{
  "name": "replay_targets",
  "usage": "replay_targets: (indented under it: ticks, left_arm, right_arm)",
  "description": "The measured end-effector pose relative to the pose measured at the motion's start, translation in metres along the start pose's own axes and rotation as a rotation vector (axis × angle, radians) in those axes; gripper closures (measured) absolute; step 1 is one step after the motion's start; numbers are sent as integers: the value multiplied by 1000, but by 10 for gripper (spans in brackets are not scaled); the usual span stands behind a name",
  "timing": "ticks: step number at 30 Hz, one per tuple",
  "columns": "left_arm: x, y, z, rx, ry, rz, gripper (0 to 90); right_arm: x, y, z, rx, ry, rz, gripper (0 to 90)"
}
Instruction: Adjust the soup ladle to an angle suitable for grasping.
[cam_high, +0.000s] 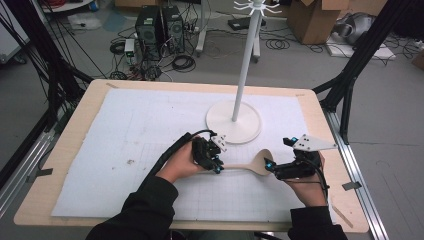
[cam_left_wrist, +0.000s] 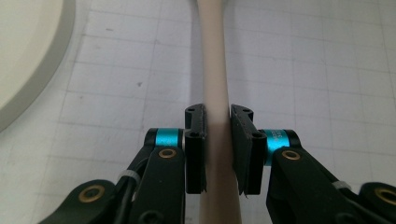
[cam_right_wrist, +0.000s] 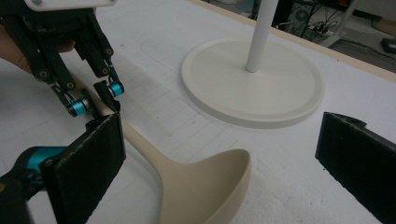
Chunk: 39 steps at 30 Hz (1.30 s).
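Between the two black jaws of the left gripper (cam_left_wrist: 218, 140) sits the thin handle of a cream spoon (cam_left_wrist: 212, 88). The jaws press on it from both sides, so this gripper is closed on the handle. In the left gripper view the handle runs straight away from the jaws over the white mat (cam_left_wrist: 317, 70) with its faint squares. Off to the left of the jaws is the curved edge of a round white stand base (cam_left_wrist: 28, 56).

The jaws of the right gripper (cam_right_wrist: 219, 163) stand wide apart. The big bowl of the spoon (cam_right_wrist: 205, 186) lies in the gap between them, nearer the left jaw, and the pictures do not show either jaw touching it. Past these jaws the handle leads up to the left gripper (cam_right_wrist: 93, 100), which pinches it. Farther off, past the bowl, is the round base (cam_right_wrist: 252, 81) with a white pole (cam_right_wrist: 261, 32) standing on it.

In the high view the spoon (cam_high: 250, 164) lies flat on the mat (cam_high: 135, 130) between the two grippers. The left gripper (cam_high: 216, 167) is at the handle end, and the right gripper (cam_high: 270, 166) is at the bowl end. The stand (cam_high: 234, 122) is just behind the spoon, on the wooden table (cam_high: 85, 105).
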<state>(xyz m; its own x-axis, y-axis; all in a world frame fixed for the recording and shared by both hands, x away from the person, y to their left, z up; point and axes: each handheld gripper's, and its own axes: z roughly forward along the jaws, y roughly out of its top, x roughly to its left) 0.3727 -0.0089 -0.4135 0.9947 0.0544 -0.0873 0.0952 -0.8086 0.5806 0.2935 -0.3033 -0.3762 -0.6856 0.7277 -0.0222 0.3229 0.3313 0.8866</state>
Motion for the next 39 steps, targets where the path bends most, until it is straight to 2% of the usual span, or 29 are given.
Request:
replay_targets:
  ticks: [6, 11, 17, 21, 23, 26, 28, 31, 34, 39]
  left_arm:
    - [0, 6, 8, -7, -12, -1, 760]
    - [1, 6, 13, 10, -18, -5, 759]
    - [1, 5, 14, 2, -18, -3, 750]
    - [1, 6, 10, -28, -2, -7, 639]
    - [1, 5, 6, -39, 17, -25, 565]
    - [0, 4, -7, -71, 24, -39, 508]
    - [-1, 2, -18, -102, 33, -44, 432]
    - [-6, -6, -36, -156, 55, -53, 386]
    - [-12, -19, -57, -209, 87, -63, 320]
    - [-24, -50, -92, -284, 121, -88, 272]
  right_arm:
    - [1, 0, 1, 6, 0, -6, 3]
    - [1, 0, 1, 6, 1, -7, 3]
    - [1, 0, 1, 7, 3, -6, 3]
    - [1, 0, 0, 9, 1, -6, 3]
    - [0, 0, 0, 8, 0, -7, 3]
    - [0, 0, 0, 4, 2, -7, 3]
    - [0, 0, 0, 6, 4, -5, 3]
    - [0, 0, 0, 6, 4, -6, 3]
    - [1, 0, 0, 7, 6, -5, 3]
    - [2, 0, 0, 11, 7, -6, 3]
